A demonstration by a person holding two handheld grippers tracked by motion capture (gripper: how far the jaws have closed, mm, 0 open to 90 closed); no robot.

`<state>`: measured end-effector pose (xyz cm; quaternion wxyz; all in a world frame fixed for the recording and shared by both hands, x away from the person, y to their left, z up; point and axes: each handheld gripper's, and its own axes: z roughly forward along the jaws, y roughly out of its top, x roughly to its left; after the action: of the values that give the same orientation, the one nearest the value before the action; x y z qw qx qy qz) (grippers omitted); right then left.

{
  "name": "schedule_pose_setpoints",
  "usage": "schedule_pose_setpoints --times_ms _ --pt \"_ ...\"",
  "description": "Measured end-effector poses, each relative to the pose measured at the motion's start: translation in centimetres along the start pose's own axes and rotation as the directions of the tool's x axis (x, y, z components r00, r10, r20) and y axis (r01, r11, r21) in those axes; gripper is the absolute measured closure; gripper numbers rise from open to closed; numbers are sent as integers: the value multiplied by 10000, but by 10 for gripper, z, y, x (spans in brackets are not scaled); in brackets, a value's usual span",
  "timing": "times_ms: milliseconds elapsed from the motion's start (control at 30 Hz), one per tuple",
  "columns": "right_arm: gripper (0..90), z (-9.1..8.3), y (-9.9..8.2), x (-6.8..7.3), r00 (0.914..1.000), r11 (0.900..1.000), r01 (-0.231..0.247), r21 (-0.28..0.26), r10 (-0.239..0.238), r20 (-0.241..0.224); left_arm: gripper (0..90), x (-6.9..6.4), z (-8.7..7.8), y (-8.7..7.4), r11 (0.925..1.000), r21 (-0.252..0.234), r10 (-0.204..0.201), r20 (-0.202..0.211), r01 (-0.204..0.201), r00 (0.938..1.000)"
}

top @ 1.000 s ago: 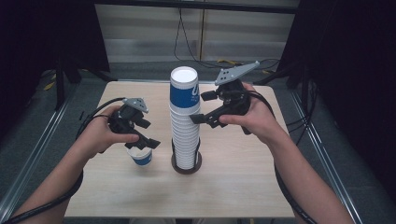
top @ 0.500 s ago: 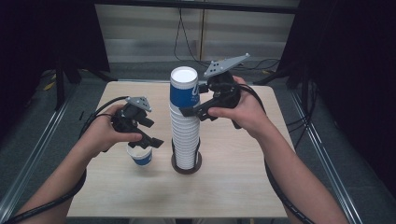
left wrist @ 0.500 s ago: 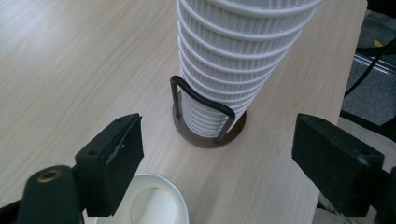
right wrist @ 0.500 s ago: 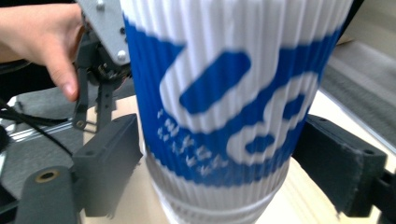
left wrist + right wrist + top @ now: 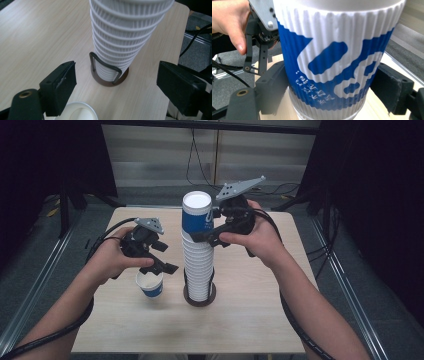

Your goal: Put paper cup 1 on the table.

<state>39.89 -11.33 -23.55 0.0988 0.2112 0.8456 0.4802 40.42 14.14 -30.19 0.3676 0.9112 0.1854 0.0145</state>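
Right gripper (image 5: pixel 200 237) now around top cup (image 5: pixel 197 217)

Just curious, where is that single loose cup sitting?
In the high view, the single cup stands on the table's left half, beside the tall cup stack, under the left gripper.

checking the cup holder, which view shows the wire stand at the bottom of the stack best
The left gripper view: the wire stand and its round base sit close and sharp there. The high view shows it small, partly behind cups. In the right gripper view the top cup covers that spot.

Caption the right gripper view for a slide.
Right gripper jaws closing around the blue-and-white top cup of the stack.
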Motion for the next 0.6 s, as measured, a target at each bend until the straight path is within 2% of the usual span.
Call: schedule_pose_setpoints --times_ms 67,200,300,333,367,600 --pt "181 0 0 0 10000 10000 -27 -41 27 40 160 -2 -2 7 9995 -322 9 -44 -11 10000" --pt "182 0 0 1 10000 10000 -12 -44 12 58 159 -4 -4 20 9980 -631 67 70 -62 10000" --pt "183 0 0 1 10000 10000 9 -53 -9 57 159 -6 -7 29 9964 -764 360 -7 -359 9994" --pt "183 0 0 1 10000 10000 24 -49 -24 50 159 -7 -6 32 9958 -874 266 14 -264 9996" --pt "183 0 -1 1 10000 10000 52 -49 -52 42 159 -6 -7 34 9955 -864 390 -7 -389 9992" --pt "182 -1 -2 3 10000 9999 48 -97 -48 79 159 -9 -3 39 9945 -952 444 59 -436 9990"
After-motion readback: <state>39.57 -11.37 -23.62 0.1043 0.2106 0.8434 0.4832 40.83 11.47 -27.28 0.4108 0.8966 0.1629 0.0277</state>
